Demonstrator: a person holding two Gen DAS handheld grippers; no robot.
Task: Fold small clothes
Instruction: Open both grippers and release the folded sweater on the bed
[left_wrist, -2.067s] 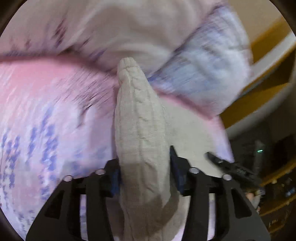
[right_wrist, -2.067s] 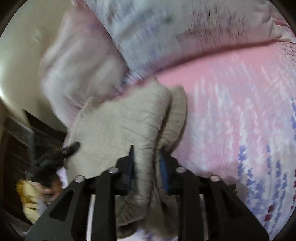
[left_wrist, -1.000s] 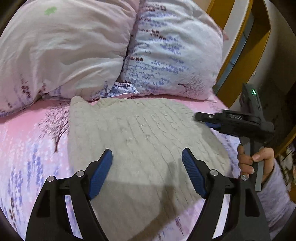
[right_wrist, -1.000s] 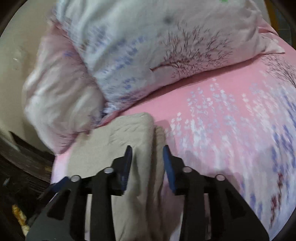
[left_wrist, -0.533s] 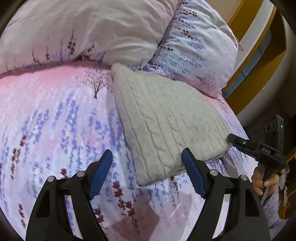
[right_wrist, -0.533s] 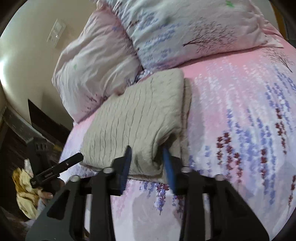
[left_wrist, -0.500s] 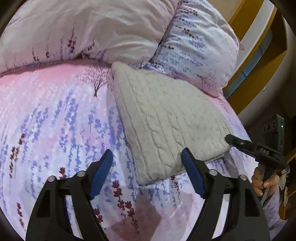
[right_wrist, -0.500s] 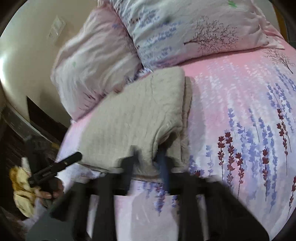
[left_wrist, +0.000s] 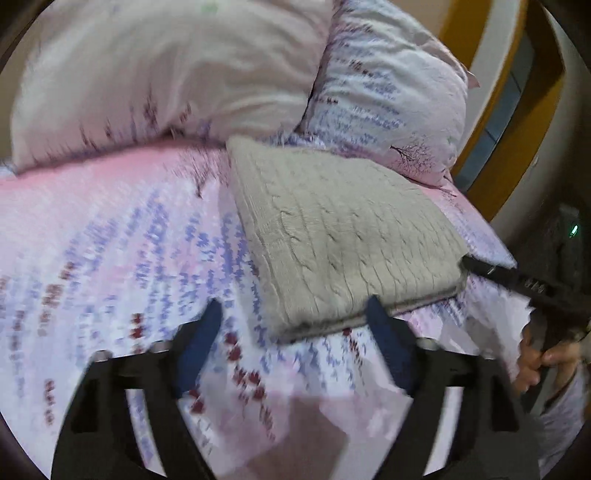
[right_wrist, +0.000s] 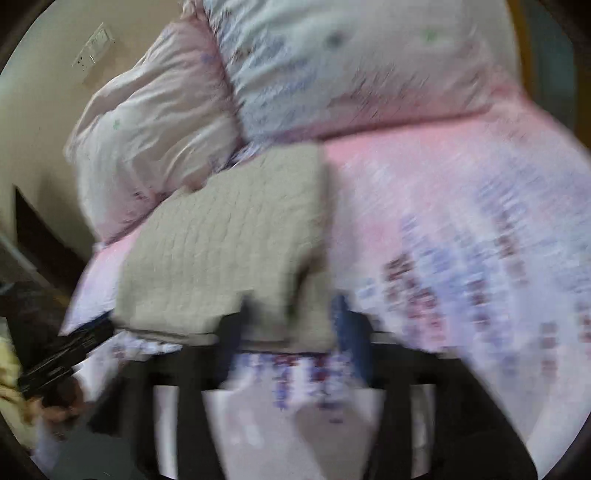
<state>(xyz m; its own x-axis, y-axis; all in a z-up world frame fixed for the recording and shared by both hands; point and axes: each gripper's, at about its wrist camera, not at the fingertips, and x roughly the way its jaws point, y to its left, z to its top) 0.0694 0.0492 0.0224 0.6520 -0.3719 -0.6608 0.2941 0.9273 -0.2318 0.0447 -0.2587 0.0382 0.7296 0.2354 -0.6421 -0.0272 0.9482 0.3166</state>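
Sweater (left_wrist: 343, 236), grey cable-knit, lies folded into a flat rectangle on the pink flowered bedsheet (left_wrist: 110, 236), its far edge against two pillows (left_wrist: 166, 74). Left of the sweater's near edge, the left gripper (left_wrist: 295, 332) stands wide and empty. The right gripper (right_wrist: 291, 317), just opened, seems clear of the sweater's corner, though blur hinders. Beyond the sweater's right side stands yellow woodwork (left_wrist: 517, 110).

I can read no words, labels, brands or numbers anywhere here; both my views are blurred, and the bedsheet (left_wrist: 110, 236) and pillows (left_wrist: 166, 70) carry only flower and tree prints.
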